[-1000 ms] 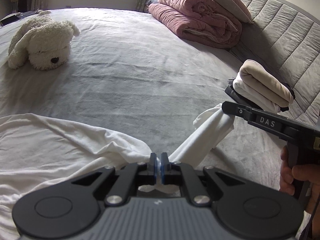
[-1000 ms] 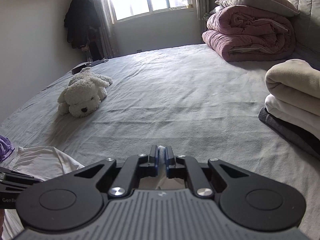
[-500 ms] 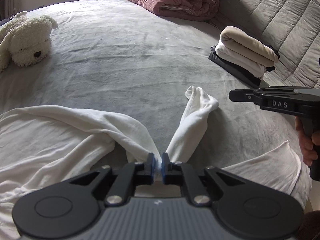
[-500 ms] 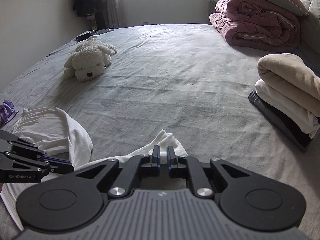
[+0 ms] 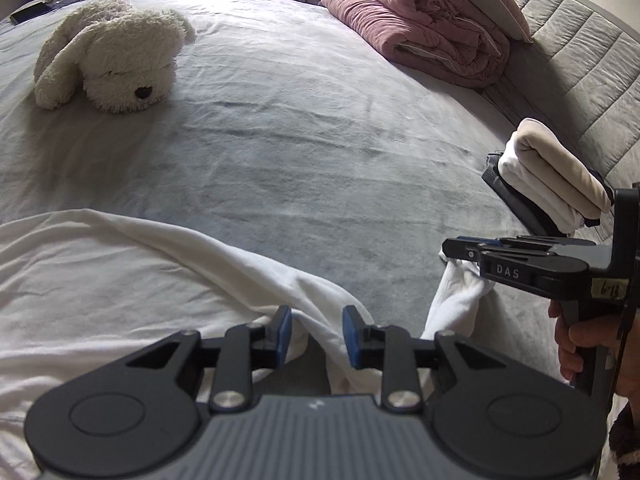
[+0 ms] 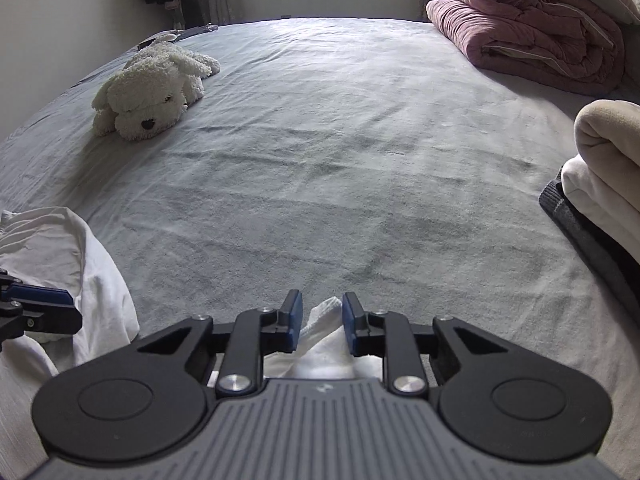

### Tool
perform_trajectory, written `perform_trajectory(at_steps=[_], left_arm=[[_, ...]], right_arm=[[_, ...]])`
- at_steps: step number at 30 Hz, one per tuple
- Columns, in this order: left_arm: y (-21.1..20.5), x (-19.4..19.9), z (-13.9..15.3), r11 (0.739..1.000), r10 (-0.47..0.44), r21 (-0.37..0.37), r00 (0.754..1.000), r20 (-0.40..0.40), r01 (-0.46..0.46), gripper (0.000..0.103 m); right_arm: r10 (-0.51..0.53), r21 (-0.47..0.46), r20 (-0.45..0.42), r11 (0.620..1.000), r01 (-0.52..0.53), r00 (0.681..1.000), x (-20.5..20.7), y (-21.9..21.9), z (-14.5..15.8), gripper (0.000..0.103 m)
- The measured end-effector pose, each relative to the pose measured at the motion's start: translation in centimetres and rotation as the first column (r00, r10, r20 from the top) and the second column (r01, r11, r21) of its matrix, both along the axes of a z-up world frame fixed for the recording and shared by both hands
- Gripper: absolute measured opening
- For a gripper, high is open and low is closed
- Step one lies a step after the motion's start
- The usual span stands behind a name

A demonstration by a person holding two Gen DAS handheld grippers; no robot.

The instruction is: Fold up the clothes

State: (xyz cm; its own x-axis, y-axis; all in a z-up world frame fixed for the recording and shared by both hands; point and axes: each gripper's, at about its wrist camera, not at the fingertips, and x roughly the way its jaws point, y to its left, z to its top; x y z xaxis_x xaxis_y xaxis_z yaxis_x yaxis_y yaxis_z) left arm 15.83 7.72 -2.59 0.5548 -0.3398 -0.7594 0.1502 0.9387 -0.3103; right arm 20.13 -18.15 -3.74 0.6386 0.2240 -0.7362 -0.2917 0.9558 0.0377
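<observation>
A garment (image 5: 100, 292) lies spread across the near left part of the bed (image 5: 280, 152), one end trailing toward the near right edge. The left gripper (image 5: 316, 330) sits over its near fold, jaws opening with cloth between them; the right gripper (image 6: 320, 320), further right, has the trailing end between its closing jaws. A stuffed dog (image 5: 112, 60) lies by the far left edge. A folded duvet (image 5: 420, 28) rests at the far right corner, against the headboard (image 5: 580, 64). Nearer along that right edge sits a stack of folded clothes (image 5: 552, 176).
</observation>
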Motion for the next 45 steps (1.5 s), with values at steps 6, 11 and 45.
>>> perform_trajectory(at_steps=[6, 11, 45], left_arm=[[0.4, 0.3, -0.7, 1.000, 0.007, -0.005, 1.000, -0.016, -0.007, 0.028], [0.7, 0.0, -0.5, 1.000, 0.006, -0.022, 1.000, -0.013, -0.006, 0.029], [0.9, -0.6, 0.5, 0.993, -0.021, 0.112, 1.000, 0.013, 0.019, 0.054]], right_arm=[[-0.031, -0.026, 0.056, 0.999, 0.032, 0.998, 0.2, -0.8, 1.2, 0.003], [-0.086, 0.016, 0.148, 0.996, 0.084, 0.985, -0.6, -2.8, 4.5, 0.003], [-0.181, 0.075, -0.020, 0.981, 0.182, 0.983, -13.5, -11.7, 0.8, 0.028]])
